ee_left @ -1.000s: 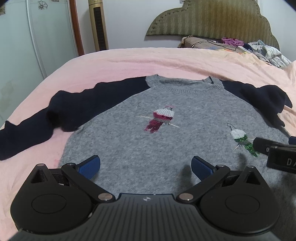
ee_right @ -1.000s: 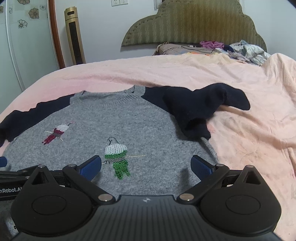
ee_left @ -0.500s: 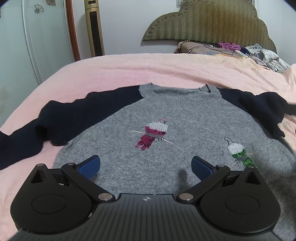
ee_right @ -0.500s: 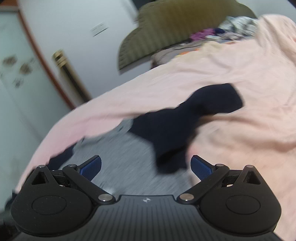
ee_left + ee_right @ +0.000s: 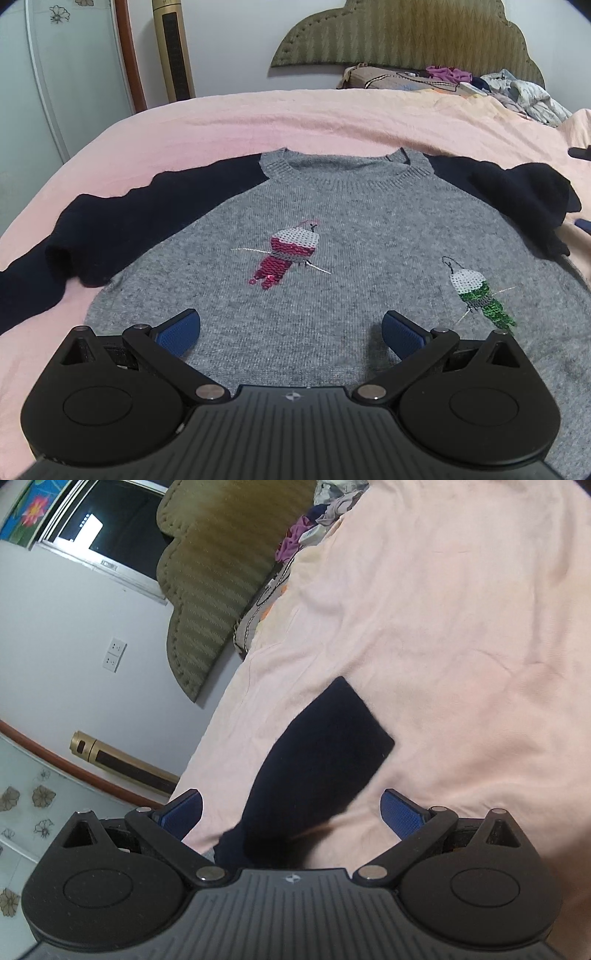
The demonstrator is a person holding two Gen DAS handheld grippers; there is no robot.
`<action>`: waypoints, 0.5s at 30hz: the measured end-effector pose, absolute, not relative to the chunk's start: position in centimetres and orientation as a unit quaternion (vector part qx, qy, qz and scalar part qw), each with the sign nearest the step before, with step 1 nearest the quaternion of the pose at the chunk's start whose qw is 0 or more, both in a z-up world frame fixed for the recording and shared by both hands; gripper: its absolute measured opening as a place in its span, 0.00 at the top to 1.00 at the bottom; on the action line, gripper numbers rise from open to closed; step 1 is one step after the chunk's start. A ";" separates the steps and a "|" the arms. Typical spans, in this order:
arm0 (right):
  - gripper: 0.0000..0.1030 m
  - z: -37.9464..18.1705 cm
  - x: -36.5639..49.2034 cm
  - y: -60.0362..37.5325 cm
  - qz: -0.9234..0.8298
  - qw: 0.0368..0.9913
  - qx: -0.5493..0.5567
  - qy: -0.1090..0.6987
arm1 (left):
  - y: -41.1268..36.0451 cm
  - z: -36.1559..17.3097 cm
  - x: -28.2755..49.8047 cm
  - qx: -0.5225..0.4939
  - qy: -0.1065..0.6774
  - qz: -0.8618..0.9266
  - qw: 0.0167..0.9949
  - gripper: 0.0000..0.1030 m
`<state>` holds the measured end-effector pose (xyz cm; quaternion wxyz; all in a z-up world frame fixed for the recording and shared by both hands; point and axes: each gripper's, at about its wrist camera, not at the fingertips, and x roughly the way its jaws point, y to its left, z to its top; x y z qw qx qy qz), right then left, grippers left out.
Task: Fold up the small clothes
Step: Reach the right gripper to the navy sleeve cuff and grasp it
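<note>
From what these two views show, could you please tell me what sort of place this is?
Most likely a home bedroom: a bed with a pink cover, a padded headboard against the wall, and a pile of loose clothes near it.

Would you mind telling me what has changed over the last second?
The right gripper swung from over the sweater's front to the dark right sleeve, rolled sideways, still open and holding nothing. The left gripper stayed open above the hem of the sweater, which lies flat on the bed.
</note>
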<state>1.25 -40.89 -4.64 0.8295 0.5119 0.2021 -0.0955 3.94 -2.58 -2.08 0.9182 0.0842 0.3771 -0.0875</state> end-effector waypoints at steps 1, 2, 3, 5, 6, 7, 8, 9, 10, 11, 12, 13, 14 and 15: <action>0.00 -4.7 1.5 -41.0 -0.100 0.830 0.511 0.198 | -2.6 -2.1 4.0 0.085 0.379 -0.087 0.918 0.00; 0.00 -4.9 1.9 -41.0 -0.106 0.831 0.512 0.192 | -2.6 -2.1 4.1 0.085 0.379 -0.086 0.917 0.00; 0.00 -4.8 2.2 -41.2 -0.110 0.832 0.511 0.185 | -2.6 -2.2 4.1 0.084 0.380 -0.085 0.917 0.00; 0.00 -4.7 2.8 -41.4 -0.119 0.836 0.506 0.176 | -2.6 -2.1 4.2 0.084 0.381 -0.083 0.917 0.00; 0.00 -4.6 3.2 -41.4 -0.126 0.839 0.500 0.175 | -2.6 -2.1 4.2 0.084 0.381 -0.083 0.917 0.00; 0.00 -4.6 3.6 -41.4 -0.129 0.841 0.495 0.178 | -2.5 -2.0 4.2 0.084 0.382 -0.082 0.917 0.00; 0.00 -4.6 3.9 -41.4 -0.132 0.844 0.490 0.175 | -2.5 -2.0 4.2 0.084 0.382 -0.082 0.917 0.00; 0.00 -4.6 4.1 -41.4 -0.133 0.847 0.486 0.170 | -2.5 -2.0 4.2 0.084 0.382 -0.081 0.917 0.00; 0.07 -4.5 4.3 -41.4 -0.137 0.849 0.482 0.168 | -2.5 -1.9 4.2 0.085 0.383 -0.080 0.916 0.00; 0.30 -4.4 4.5 -41.5 -0.146 0.852 0.473 0.171 | -2.5 -1.8 4.2 0.086 0.383 -0.079 0.916 0.00; 0.47 -4.4 4.6 -41.7 -0.153 0.853 0.466 0.177 | -2.5 -1.7 4.2 0.087 0.382 -0.079 0.917 0.00; 0.72 -4.5 4.8 -42.0 -0.162 0.850 0.465 0.187 | -2.4 -1.7 4.2 0.087 0.382 -0.078 0.917 0.00; 0.80 -4.8 4.9 -42.4 -0.167 0.844 0.471 0.193 | -2.4 -1.6 4.2 0.086 0.382 -0.076 0.917 0.00; 0.83 -5.1 4.8 -43.0 -0.167 0.839 0.481 0.194 | -2.3 -1.6 4.2 0.086 0.382 -0.074 0.917 0.00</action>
